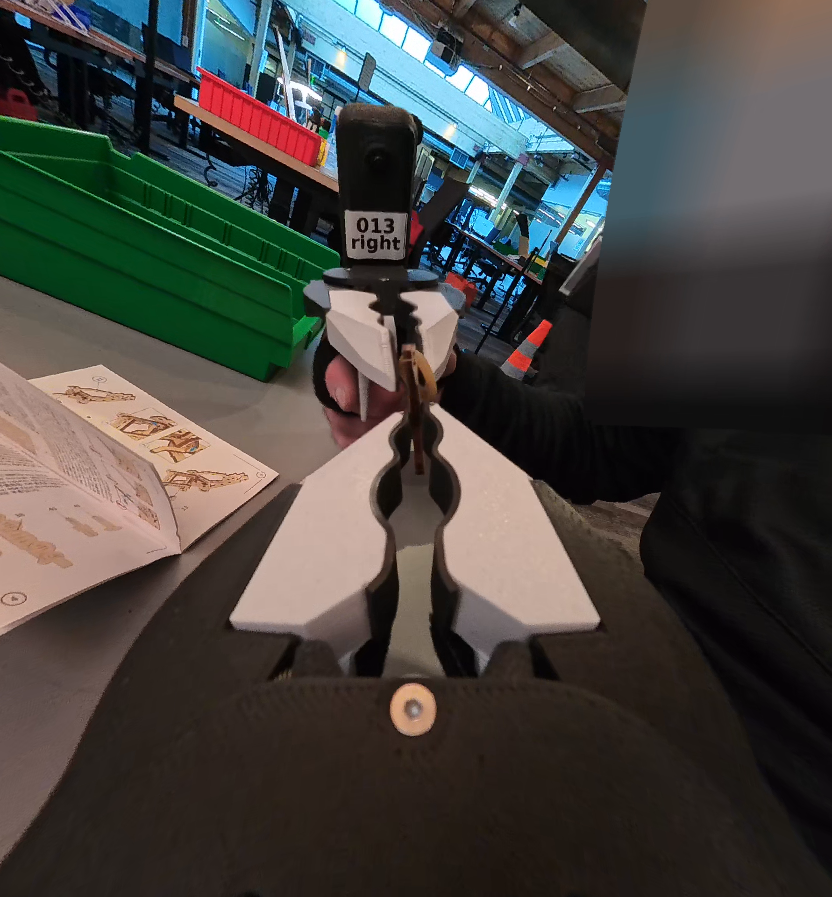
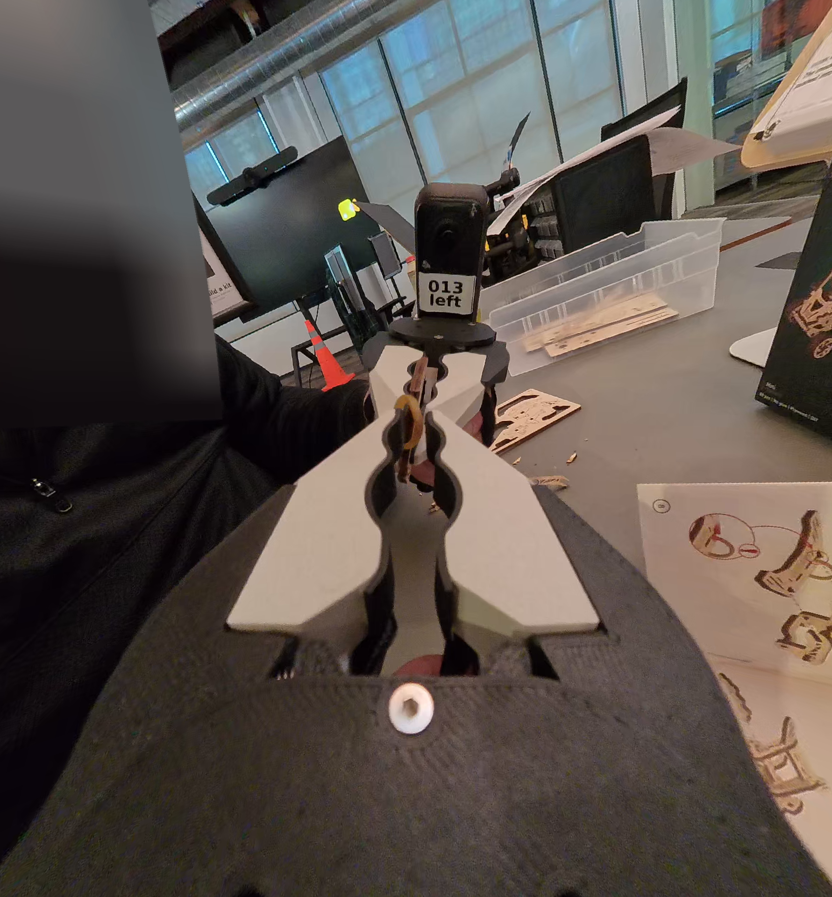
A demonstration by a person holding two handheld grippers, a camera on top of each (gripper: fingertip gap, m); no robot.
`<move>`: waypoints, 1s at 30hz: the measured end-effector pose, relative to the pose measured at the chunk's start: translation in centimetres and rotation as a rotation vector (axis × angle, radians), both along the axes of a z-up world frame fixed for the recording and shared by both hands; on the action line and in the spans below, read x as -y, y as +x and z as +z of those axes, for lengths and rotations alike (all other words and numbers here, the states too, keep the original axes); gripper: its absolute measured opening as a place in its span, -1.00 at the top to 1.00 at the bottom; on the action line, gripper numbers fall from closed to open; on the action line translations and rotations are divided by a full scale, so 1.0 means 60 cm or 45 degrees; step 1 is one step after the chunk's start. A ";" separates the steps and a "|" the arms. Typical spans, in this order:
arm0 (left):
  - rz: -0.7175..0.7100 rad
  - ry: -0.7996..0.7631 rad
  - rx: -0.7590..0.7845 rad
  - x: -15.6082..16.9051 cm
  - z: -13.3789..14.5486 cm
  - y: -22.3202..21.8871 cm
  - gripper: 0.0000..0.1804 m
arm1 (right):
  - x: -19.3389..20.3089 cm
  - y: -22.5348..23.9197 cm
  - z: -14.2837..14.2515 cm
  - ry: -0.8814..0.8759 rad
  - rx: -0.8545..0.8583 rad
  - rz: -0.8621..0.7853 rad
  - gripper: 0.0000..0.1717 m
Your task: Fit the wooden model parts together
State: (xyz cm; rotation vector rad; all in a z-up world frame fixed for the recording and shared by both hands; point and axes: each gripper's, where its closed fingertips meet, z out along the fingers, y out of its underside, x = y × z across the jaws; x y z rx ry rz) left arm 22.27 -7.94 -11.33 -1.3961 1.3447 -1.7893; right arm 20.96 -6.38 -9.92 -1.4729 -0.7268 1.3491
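Note:
My two grippers face each other tip to tip above the grey table (image 1: 239,388). My left gripper (image 1: 415,427) is shut on a thin, dark-edged wooden strip (image 1: 417,437) that stands upright between its pads. The strip also shows in the right wrist view (image 2: 419,376), in the left gripper (image 2: 426,388). A tan wooden ring (image 2: 410,421) sits against the strip, between the fingertips of my right gripper (image 2: 411,427), which is closed on it. In the left wrist view the ring (image 1: 427,374) sits at the right gripper's tips (image 1: 406,354).
Green bins (image 1: 113,233) stand at the back left, with an open instruction booklet (image 1: 88,485) beside them. More pages (image 2: 768,582), a punched wooden sheet (image 2: 535,417), a clear bin of sheets (image 2: 598,291) and a dark box (image 2: 821,315) lie on the right. A person's dark sleeve (image 1: 525,437) is close. Only a small space, under 4 cm, lies between the two pairs of fingers.

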 end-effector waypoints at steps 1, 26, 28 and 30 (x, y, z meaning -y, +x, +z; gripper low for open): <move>0.002 0.003 0.000 -0.001 0.000 0.000 0.99 | 0.001 -0.001 0.000 0.003 -0.004 0.000 0.95; -0.040 0.032 0.058 0.010 0.011 -0.003 0.99 | 0.001 0.003 0.009 -0.054 -0.124 -0.028 1.00; -0.034 0.030 0.062 0.009 0.012 -0.002 0.99 | -0.001 0.002 0.007 -0.023 -0.066 -0.088 1.00; -0.032 0.025 0.067 0.008 0.014 -0.002 0.99 | -0.002 0.002 0.009 0.015 -0.019 -0.141 1.00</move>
